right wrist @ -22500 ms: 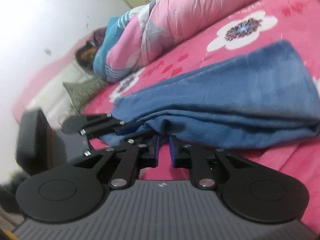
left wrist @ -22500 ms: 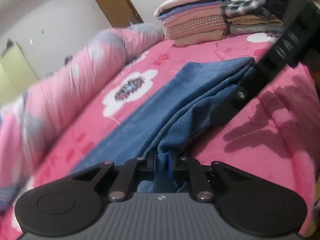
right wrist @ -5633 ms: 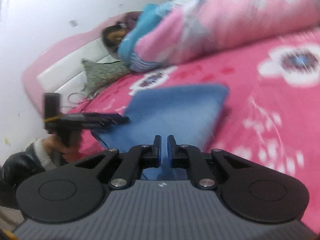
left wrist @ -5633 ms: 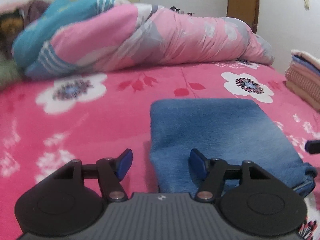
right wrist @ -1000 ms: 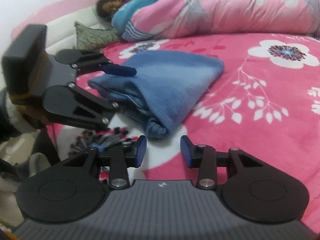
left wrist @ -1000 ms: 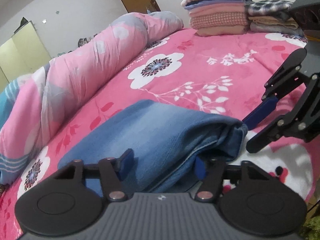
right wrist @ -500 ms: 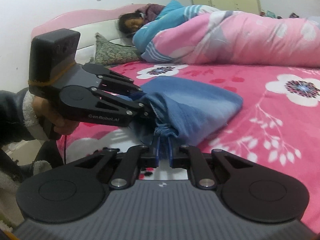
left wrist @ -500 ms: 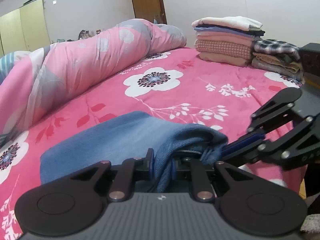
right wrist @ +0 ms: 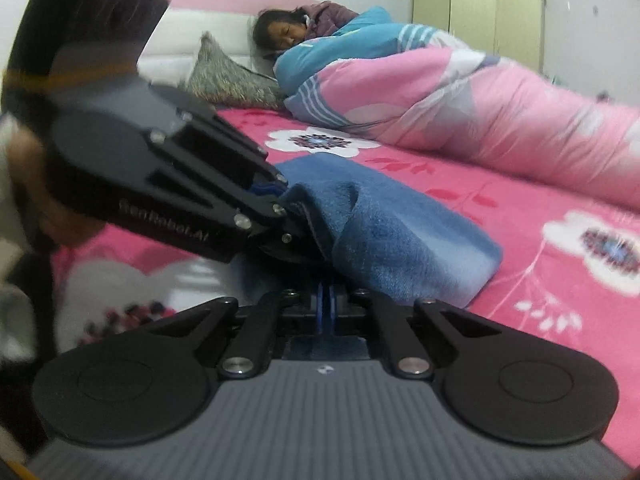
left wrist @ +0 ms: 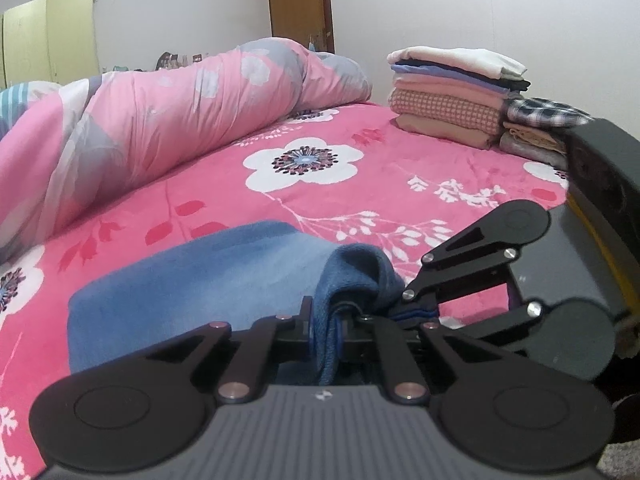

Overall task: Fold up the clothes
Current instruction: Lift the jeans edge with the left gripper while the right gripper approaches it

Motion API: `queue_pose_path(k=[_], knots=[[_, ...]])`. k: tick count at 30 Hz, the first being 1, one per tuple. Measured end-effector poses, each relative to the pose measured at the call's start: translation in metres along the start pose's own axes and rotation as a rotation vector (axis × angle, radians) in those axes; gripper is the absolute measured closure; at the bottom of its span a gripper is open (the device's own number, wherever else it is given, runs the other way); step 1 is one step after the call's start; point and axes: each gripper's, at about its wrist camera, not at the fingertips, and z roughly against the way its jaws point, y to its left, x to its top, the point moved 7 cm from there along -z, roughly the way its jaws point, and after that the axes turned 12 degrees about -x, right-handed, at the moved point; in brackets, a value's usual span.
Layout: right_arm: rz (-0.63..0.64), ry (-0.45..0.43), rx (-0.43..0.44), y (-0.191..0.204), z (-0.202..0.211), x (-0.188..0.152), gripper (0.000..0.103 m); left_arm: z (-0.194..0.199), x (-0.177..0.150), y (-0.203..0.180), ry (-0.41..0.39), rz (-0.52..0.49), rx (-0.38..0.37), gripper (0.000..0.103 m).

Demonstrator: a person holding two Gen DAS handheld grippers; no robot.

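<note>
Here the left gripper [left wrist: 326, 324] is clamping its fingers on the near edge of the folded blue garment [left wrist: 208, 276], with a thick bunch of cloth showing between the pads. The right gripper [right wrist: 326, 304] is sitting closed tight; its blue pads are meeting, and from its own camera any cloth between them is hidden. In the left view its tips [left wrist: 416, 312] are pressing into the same bunched corner, just beside the left gripper's fingers, so it appears to be pinching the garment too.

The garment is lying on the pink flowered bedsheet [left wrist: 400, 168] near the bed's edge, its near corner puckering upward where the two grippers are meeting and the rest lying flat. A hand [right wrist: 36, 200] is gripping the left tool's handle at the edge of the right view.

Behind, a rolled pink quilt [left wrist: 160, 112] is running along the bed, and a person [right wrist: 304, 24] is lying under it at the head end. A stack [left wrist: 452, 96] of folded clothes is standing at the far corner, well apart from the garment.
</note>
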Motion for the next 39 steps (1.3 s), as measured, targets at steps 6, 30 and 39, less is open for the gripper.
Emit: queue_pose_path(k=[6,30,39], knots=[[0.218,-0.06,-0.112,0.025,0.018,-0.002,0.096,0.0,-0.003,-0.001,0.001,-0.001,0.006,0.092],[-0.339,0.093,0.066,-0.066,0.039,-0.033,0.063,0.002,0.002,0.001,-0.011,-0.009,-0.004,0.092],[-0.303,0.092,0.117,-0.062,0.017,-0.022,0.063,0.004,0.007,0.007,-0.034,0.026,-0.025,0.092]])
